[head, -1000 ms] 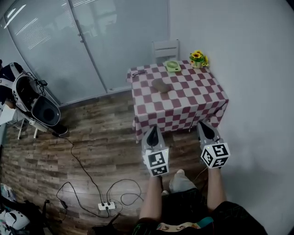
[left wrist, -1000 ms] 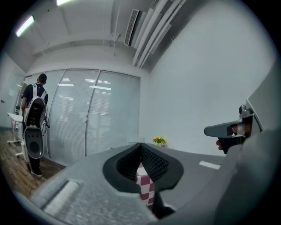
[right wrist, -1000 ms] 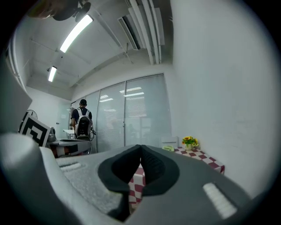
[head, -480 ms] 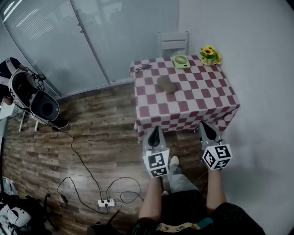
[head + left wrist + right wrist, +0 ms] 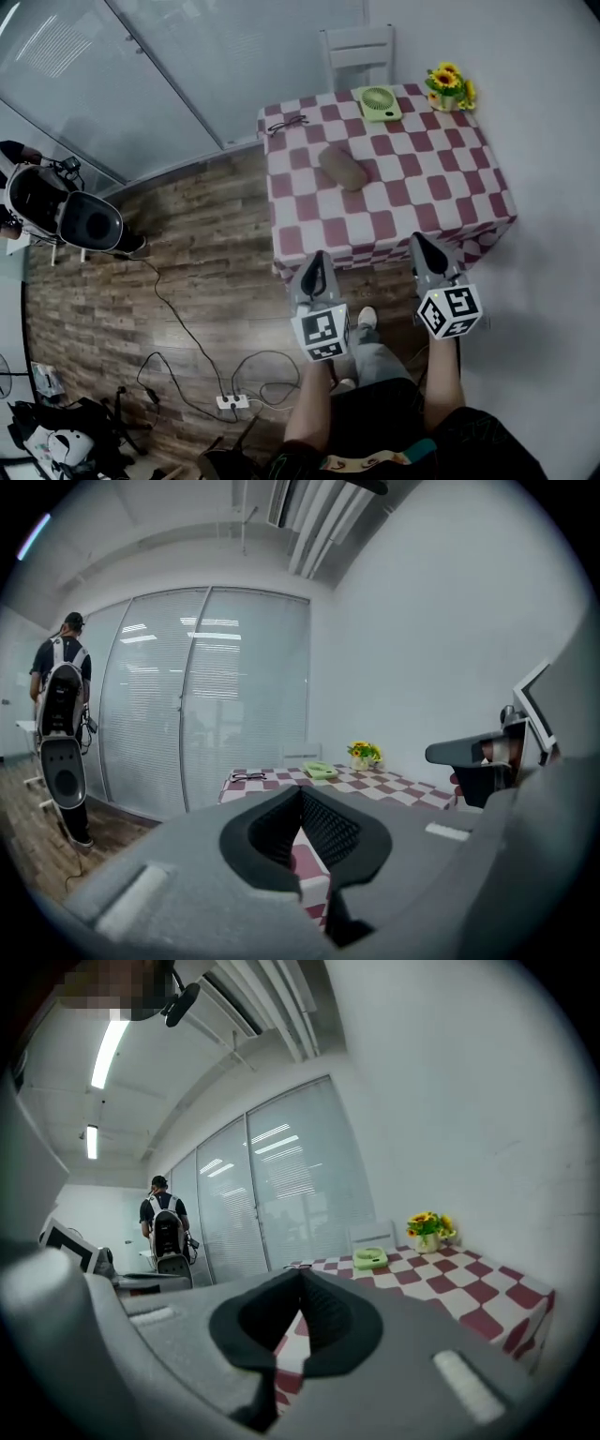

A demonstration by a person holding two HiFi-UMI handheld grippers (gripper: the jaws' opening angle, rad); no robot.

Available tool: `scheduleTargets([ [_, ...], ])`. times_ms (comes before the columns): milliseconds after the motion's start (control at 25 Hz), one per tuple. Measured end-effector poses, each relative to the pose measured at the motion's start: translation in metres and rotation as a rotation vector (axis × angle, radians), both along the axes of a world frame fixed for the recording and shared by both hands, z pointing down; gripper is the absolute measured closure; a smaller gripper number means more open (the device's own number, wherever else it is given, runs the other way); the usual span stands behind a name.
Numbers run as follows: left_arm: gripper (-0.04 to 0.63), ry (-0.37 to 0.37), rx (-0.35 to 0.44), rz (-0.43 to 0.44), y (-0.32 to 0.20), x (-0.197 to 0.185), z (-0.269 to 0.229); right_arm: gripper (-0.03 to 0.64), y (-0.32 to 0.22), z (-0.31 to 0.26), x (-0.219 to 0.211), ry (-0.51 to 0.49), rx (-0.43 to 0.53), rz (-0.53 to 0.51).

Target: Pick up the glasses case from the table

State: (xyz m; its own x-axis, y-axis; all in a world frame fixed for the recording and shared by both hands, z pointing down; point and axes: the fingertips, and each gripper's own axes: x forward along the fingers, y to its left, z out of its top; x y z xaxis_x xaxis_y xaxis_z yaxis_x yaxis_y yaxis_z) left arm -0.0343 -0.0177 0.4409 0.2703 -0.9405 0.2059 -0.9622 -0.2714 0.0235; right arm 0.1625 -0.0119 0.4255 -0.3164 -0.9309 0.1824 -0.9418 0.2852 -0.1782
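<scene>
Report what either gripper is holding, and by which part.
Nothing is held. The left gripper and the right gripper are both shut and empty, short of the table. The glasses case lies untouched on its checked cloth.

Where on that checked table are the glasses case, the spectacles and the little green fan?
glasses case (image 5: 342, 168), head view, middle of its top.
spectacles (image 5: 286, 124), head view, bridge between the lenses.
green fan (image 5: 380, 101), head view, centre of its round grille.

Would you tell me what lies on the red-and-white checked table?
A brown oval glasses case, black spectacles, a small green fan and potted sunflowers. The checked cloth covers the tabletop itself.
</scene>
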Motion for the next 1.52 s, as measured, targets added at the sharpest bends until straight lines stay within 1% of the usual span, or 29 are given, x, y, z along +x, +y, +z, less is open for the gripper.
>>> scheduleTargets([
  [200, 0.584, -0.019, -0.038, 0.003, -0.048, 0.015, 0.002, 0.614, -0.052, 0.007, 0.02, -0.032, -0.016, 0.016],
  [360, 0.584, -0.044, -0.031, 0.007, -0.08, 0.032, -0.004, 0.614, -0.086, 0.006, 0.036, -0.049, -0.013, 0.018],
  [520, 0.584, -0.052, -0.016, 0.02, -0.101, 0.047, -0.009, 0.614, -0.109, 0.008, 0.047, -0.055, -0.014, 0.019],
  [680, 0.584, -0.062, -0.016, 0.005, -0.115, 0.047, -0.008, 0.614, -0.13, 0.009, 0.046, -0.048, -0.015, -0.002],
  [800, 0.584, -0.065, -0.022, -0.016, -0.124, 0.036, -0.005, 0.614, -0.144, 0.009, 0.039, -0.039, -0.015, -0.02],
  [1000, 0.584, -0.048, -0.046, -0.051, -0.148, 0.017, 0.007, 0.614, -0.168, 0.014, 0.023, 0.007, -0.026, -0.05],
  [1200, 0.584, -0.012, -0.058, -0.042, -0.185, 0.021, 0.019, 0.614, -0.2, 0.015, 0.016, 0.095, -0.042, -0.077],
  [1320, 0.584, -0.004, -0.066, -0.036, -0.207, 0.019, 0.022, 0.614, -0.22, 0.01, 0.008, 0.135, -0.043, -0.09],
  [1400, 0.584, 0.004, -0.078, -0.045, -0.218, 0.015, 0.025, 0.614, -0.232, 0.013, 0.001, 0.155, -0.063, -0.105],
  [1520, 0.584, 0.007, -0.121, -0.063, -0.226, 0.004, 0.039, 0.614, -0.245, 0.028, -0.012, 0.169, -0.107, -0.135],
])
